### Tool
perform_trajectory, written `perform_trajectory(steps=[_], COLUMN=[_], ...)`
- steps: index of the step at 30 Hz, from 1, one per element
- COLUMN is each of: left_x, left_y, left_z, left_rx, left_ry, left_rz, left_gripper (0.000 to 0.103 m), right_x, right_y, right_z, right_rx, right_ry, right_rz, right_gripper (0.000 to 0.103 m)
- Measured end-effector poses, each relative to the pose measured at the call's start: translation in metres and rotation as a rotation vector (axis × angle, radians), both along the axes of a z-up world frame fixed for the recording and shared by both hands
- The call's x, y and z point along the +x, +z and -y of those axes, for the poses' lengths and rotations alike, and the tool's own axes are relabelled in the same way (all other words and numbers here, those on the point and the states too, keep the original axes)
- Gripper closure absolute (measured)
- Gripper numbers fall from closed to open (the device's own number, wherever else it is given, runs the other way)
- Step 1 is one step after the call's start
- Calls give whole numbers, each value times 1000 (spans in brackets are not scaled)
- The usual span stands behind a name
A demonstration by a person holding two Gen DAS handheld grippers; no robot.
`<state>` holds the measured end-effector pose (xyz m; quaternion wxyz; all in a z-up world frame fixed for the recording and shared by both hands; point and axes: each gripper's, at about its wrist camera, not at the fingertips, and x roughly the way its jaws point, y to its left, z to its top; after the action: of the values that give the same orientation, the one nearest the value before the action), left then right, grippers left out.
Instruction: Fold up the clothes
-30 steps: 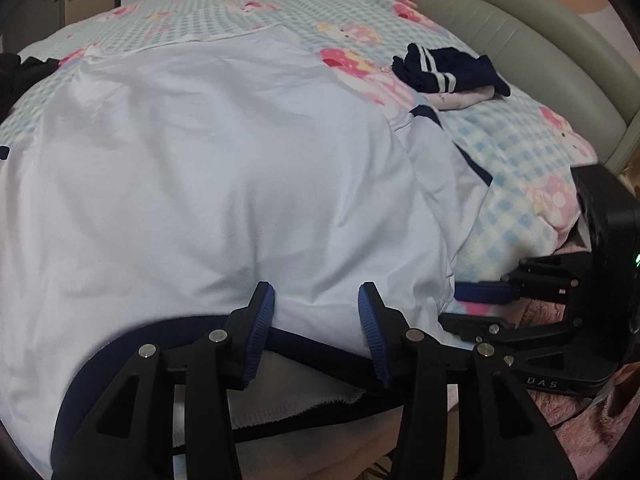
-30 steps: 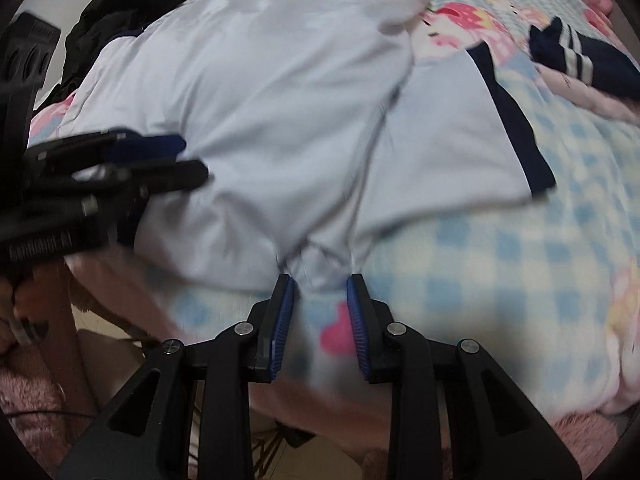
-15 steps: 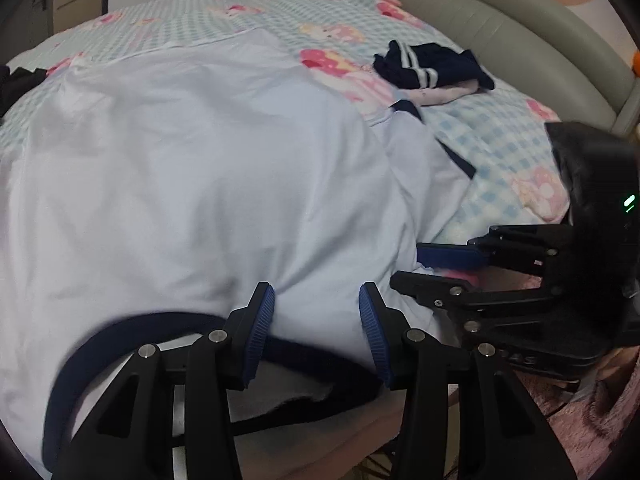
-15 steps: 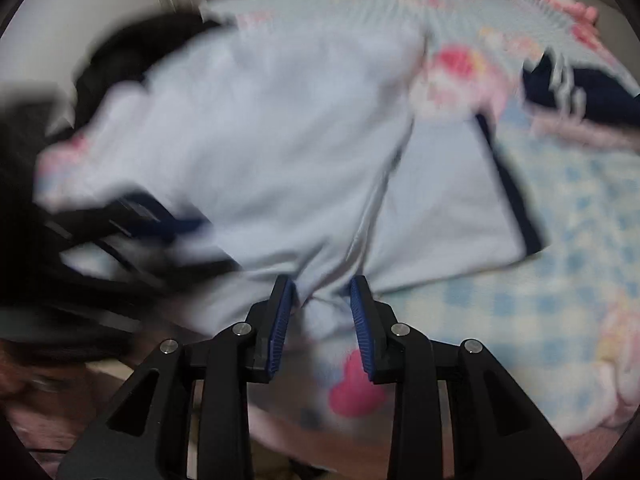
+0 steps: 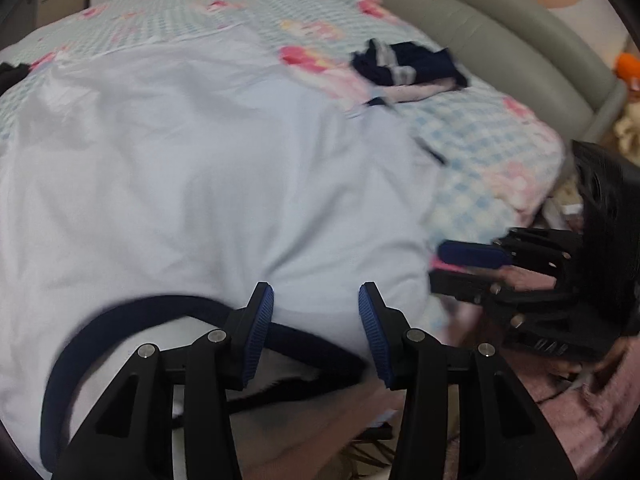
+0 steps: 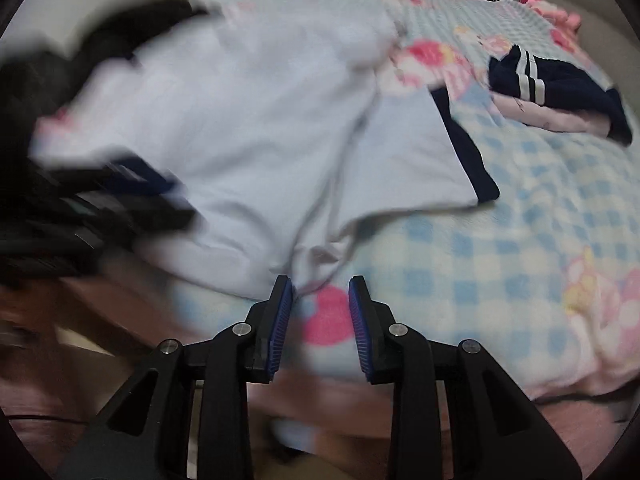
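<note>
Across the bed's near edge, from its left side to past the middle, lies the pale blue cotton T-shirt with navy trim (image 5: 208, 184), spread flat on the blue-and-white checked blanket with pink cartoon prints (image 6: 520, 240). At that edge the left tool (image 5: 316, 312) stands spread over the navy collar, pads off the cloth. Just beside it, the right tool (image 6: 320, 308) stands partly spread at the shirt's corner, gripping nothing. Toward the bed's far right corner sits a folded navy garment with white stripes (image 6: 556, 84).
</note>
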<state>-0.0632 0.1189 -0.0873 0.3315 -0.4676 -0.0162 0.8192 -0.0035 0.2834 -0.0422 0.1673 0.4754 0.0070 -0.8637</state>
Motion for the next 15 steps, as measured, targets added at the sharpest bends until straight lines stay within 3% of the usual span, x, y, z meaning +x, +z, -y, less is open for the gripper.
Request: perform_trajectory(steps=[2, 3, 5, 8, 10, 15], left_x=[1, -3, -11, -11, -7, 0], left_y=[3, 0, -10, -17, -18, -1], left_z=[-7, -12, -20, -19, -16, -3], left_rx=[-10, -44, -121, -177, -216, -153], left_ry=[13, 26, 51, 43, 25, 22], left_rz=[-23, -17, 9, 38, 44, 29], left_gripper=[56, 56, 56, 55, 54, 54], right_x=[-2, -10, -25, -33, -30, -11], right_y=[19, 20, 12, -21, -21, -12], right_z=[-6, 1, 16, 21, 29, 26], right_rx=[-128, -118, -66, 72, 139, 202], right_ry=[-39, -56, -67, -58, -53, -124], right_rz=[-72, -90, -78, 23, 19, 15], right_gripper=[72, 71, 71, 70, 68, 66])
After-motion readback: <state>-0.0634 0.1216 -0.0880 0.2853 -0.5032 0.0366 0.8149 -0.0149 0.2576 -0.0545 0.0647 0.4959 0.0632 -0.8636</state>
